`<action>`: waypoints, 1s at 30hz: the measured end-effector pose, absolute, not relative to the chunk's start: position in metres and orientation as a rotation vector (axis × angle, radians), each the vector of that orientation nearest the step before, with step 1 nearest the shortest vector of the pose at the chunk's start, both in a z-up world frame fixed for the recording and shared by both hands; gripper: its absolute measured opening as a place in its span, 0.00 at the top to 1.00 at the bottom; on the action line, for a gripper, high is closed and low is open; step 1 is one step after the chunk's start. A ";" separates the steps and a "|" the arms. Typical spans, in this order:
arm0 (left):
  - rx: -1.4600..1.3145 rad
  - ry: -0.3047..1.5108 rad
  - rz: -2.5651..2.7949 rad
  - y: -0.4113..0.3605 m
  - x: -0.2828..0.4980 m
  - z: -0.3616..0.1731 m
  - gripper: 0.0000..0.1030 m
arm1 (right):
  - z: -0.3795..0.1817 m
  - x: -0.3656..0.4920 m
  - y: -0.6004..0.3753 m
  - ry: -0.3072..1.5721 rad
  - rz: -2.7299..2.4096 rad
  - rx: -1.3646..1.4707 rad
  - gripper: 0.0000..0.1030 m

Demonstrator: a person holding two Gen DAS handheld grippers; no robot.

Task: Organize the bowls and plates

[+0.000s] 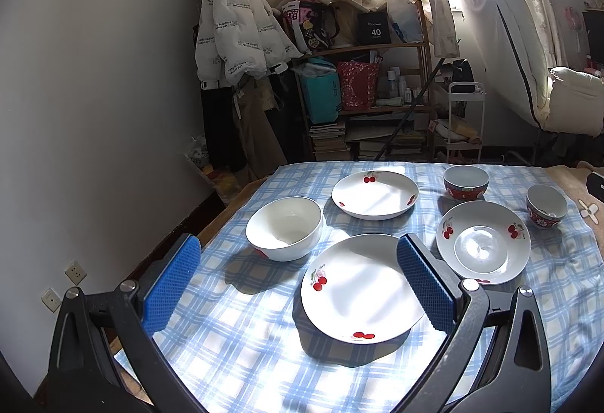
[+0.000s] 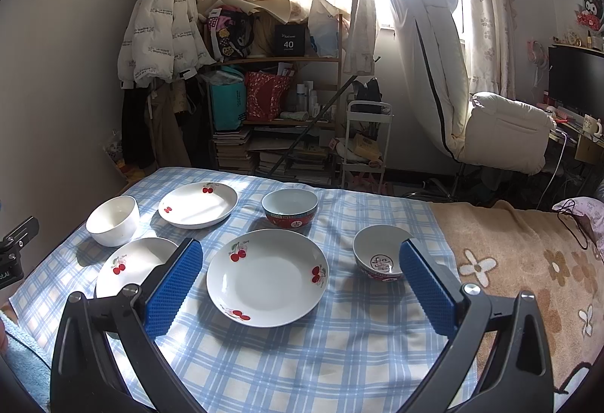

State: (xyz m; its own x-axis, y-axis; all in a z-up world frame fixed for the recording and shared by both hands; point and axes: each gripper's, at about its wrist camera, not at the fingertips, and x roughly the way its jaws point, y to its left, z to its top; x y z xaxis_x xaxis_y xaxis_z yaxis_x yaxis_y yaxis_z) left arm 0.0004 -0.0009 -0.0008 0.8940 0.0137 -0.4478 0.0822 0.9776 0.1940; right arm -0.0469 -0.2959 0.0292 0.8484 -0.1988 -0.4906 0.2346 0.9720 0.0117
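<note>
Three white cherry-print plates lie on the blue checked cloth: a near one (image 1: pixel 360 294) (image 2: pixel 130 267), a far one (image 1: pixel 375 194) (image 2: pixel 198 203), and a right one (image 1: pixel 483 241) (image 2: pixel 268 277). A plain white bowl (image 1: pixel 284 227) (image 2: pixel 112 220) stands at the left. Two red-patterned bowls stand to the right, one far (image 1: pixel 466 182) (image 2: pixel 290 208), one near (image 1: pixel 546 211) (image 2: pixel 379 258). My left gripper (image 1: pixel 298 284) is open and empty above the near plate. My right gripper (image 2: pixel 300 286) is open and empty above the right plate.
The checked cloth (image 2: pixel 339 356) covers a bed with a tan flowered blanket (image 2: pixel 528 281) at the right. A wall (image 1: pixel 94 111) stands at the left. A cluttered shelf (image 2: pixel 275 103), a hanging white jacket (image 1: pixel 238 28) and a chair (image 2: pixel 472 103) stand beyond.
</note>
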 end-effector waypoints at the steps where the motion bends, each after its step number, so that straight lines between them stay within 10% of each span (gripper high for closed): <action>1: 0.211 0.463 -0.035 -0.001 0.000 -0.001 0.01 | 0.029 -0.047 -0.296 0.508 -0.228 0.073 0.00; 30: 0.212 0.462 -0.026 0.002 0.002 -0.001 0.01 | 0.028 -0.046 -0.295 0.509 -0.225 0.075 0.00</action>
